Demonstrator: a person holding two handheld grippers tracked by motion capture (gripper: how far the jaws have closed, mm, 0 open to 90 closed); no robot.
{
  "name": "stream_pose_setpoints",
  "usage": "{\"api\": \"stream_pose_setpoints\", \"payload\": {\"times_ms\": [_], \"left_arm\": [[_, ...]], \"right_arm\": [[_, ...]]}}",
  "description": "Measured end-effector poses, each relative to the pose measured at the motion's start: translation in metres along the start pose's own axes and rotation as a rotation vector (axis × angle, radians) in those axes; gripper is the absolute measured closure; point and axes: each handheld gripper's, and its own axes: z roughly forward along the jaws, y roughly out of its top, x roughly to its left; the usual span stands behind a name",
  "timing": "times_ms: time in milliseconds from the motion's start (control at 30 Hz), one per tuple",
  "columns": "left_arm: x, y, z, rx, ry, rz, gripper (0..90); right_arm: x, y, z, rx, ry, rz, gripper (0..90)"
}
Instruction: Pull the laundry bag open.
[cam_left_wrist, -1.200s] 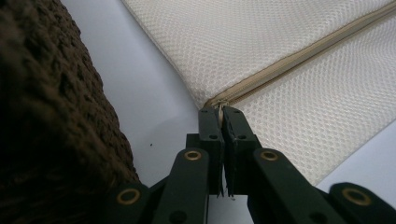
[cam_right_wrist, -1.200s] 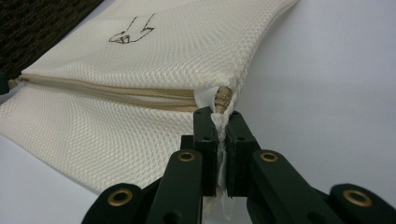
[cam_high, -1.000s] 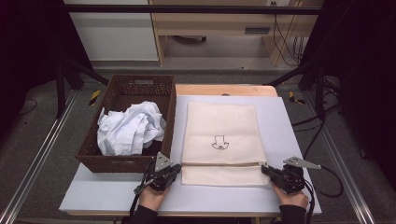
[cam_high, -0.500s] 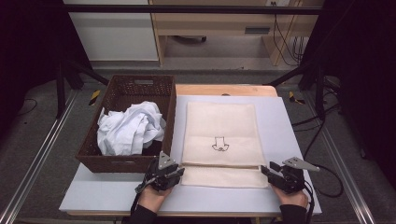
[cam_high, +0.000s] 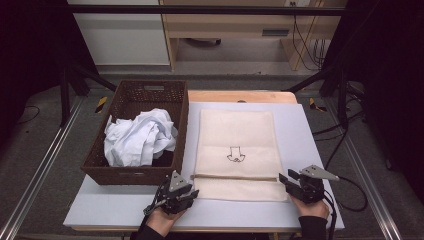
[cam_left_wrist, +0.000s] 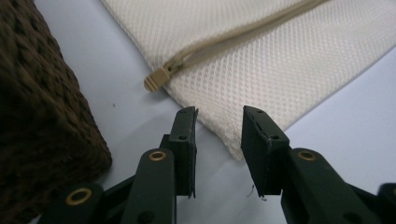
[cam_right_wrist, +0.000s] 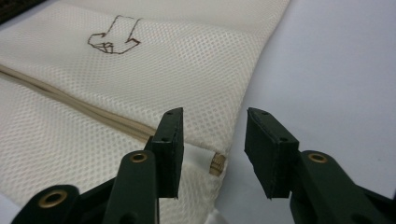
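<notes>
A cream mesh laundry bag (cam_high: 236, 150) lies flat on the white table, with a small dark drawing (cam_high: 235, 155) on it and a zipper (cam_high: 235, 177) running across near its front end. My left gripper (cam_high: 190, 192) stands open at the bag's near left corner (cam_left_wrist: 233, 140), jaws either side of the corner's edge; the zipper's beige end piece (cam_left_wrist: 155, 80) lies just ahead. My right gripper (cam_high: 286, 181) is open at the bag's near right corner, where the zipper's other end (cam_right_wrist: 215, 163) shows between its jaws. Neither holds anything.
A dark wicker basket (cam_high: 135, 172) with crumpled white cloth (cam_high: 139, 137) in it stands left of the bag, close beside my left gripper (cam_left_wrist: 46, 116). Bare table (cam_high: 305, 135) lies right of the bag. Cables (cam_high: 350, 180) trail off the right edge.
My left gripper has moved right and forward to the bag's near left corner. The right gripper has shifted only slightly toward the bag.
</notes>
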Motion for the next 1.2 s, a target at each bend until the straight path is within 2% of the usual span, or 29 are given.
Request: {"api": "stream_pose_setpoints", "payload": {"times_ms": [167, 200, 267, 367, 400, 533, 567, 600, 633, 667, 767, 900, 933, 1033, 1100, 1200], "left_arm": [[0.001, -0.002, 0.003, -0.018, -0.016, -0.009, 68.1], [0.001, -0.002, 0.003, -0.019, -0.017, -0.006, 67.6], [0.001, -0.001, 0.003, -0.020, -0.023, -0.009, 65.7], [-0.001, -0.002, 0.005, -0.011, -0.046, -0.009, 63.5], [-0.003, -0.003, 0.005, -0.012, -0.042, 0.001, 62.4], [-0.007, -0.002, 0.007, -0.013, -0.023, 0.013, 61.0], [-0.008, -0.002, 0.007, -0.009, -0.004, 0.025, 64.9], [-0.007, -0.001, 0.007, -0.007, -0.010, 0.025, 69.7], [-0.007, -0.001, 0.007, -0.003, -0.025, 0.018, 79.2], [-0.008, 0.000, 0.008, -0.001, -0.033, 0.010, 79.2], [-0.011, 0.000, 0.006, 0.004, -0.022, 0.031, 85.3], [-0.013, -0.003, 0.002, 0.005, -0.029, 0.044, 85.9], [-0.013, -0.003, 0.002, 0.004, -0.029, 0.047, 85.9], [-0.013, -0.003, 0.001, -0.004, -0.024, 0.047, 85.1], [-0.012, -0.003, 0.001, -0.007, -0.017, 0.059, 84.4], [-0.011, -0.001, -0.005, -0.044, -0.027, 0.051, 82.6]], "right_arm": [[-0.001, 0.007, 0.011, 0.027, -0.030, 0.007, 62.7], [-0.001, 0.008, 0.014, 0.041, -0.031, 0.020, 64.0], [-0.003, 0.008, 0.021, 0.057, -0.039, 0.006, 65.9], [-0.004, 0.007, 0.030, 0.101, -0.051, 0.018, 69.3], [-0.005, 0.007, 0.033, 0.112, -0.045, 0.020, 69.9], [-0.003, 0.007, 0.033, 0.110, -0.046, 0.025, 73.7], [-0.002, 0.007, 0.034, 0.110, -0.047, 0.020, 74.8], [-0.002, 0.007, 0.034, 0.110, -0.048, 0.022, 75.7], [-0.003, 0.007, 0.034, 0.112, -0.041, 0.033, 78.5], [-0.003, 0.007, 0.034, 0.112, -0.041, 0.033, 78.5], [-0.004, 0.008, 0.035, 0.107, -0.033, 0.035, 82.8], [-0.007, 0.008, 0.036, 0.098, -0.015, 0.024, 84.6], [-0.007, 0.008, 0.036, 0.099, -0.011, 0.040, 84.6], [-0.007, 0.008, 0.036, 0.097, -0.015, 0.039, 84.3], [-0.006, 0.008, 0.033, 0.099, -0.009, 0.059, 83.1], [-0.003, 0.007, 0.030, 0.099, -0.026, 0.022, 78.9]]}}
